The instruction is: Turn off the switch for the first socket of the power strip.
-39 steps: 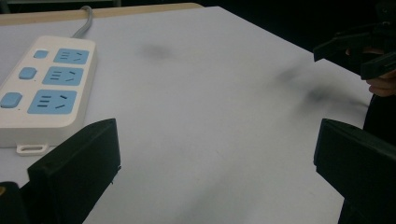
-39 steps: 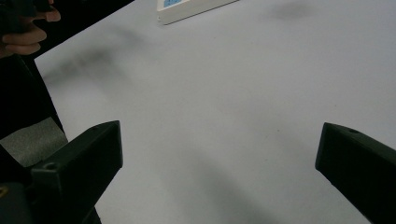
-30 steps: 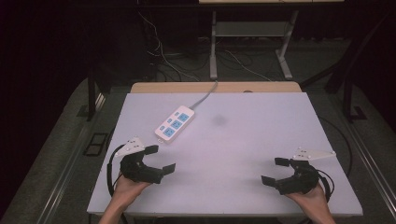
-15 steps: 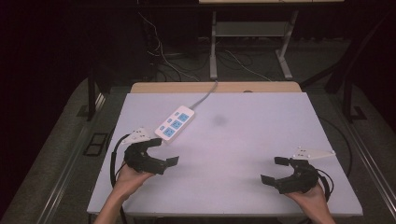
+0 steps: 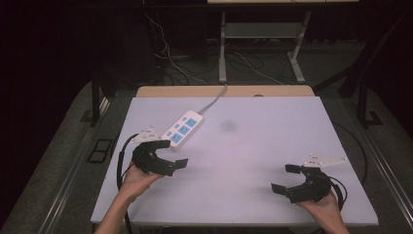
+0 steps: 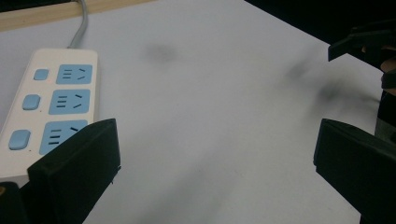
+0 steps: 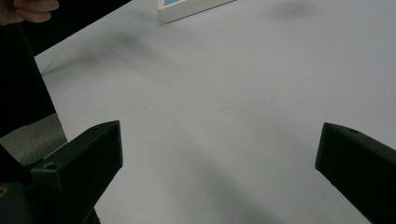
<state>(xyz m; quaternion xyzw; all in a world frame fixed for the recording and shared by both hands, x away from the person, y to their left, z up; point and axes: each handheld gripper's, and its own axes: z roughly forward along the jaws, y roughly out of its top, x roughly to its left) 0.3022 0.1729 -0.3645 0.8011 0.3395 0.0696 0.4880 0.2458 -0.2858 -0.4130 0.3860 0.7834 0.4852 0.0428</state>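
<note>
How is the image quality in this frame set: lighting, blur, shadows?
High view: the table is evenly lit while the surroundings fall near black; the power strip is sharp. Left gripper view: the strip is crisp, the near jaws soft, and smudgy shadows lie on the tabletop. Right gripper view: the right gripper has blurred jaw edges, with faint diffuse shadows and no glare.

A white power strip (image 5: 181,130) lies on the pale table's (image 5: 272,141) far-left part.

Left hand-held gripper (image 5: 172,153) and right hand-held gripper (image 5: 286,178) both gape wide.
</note>
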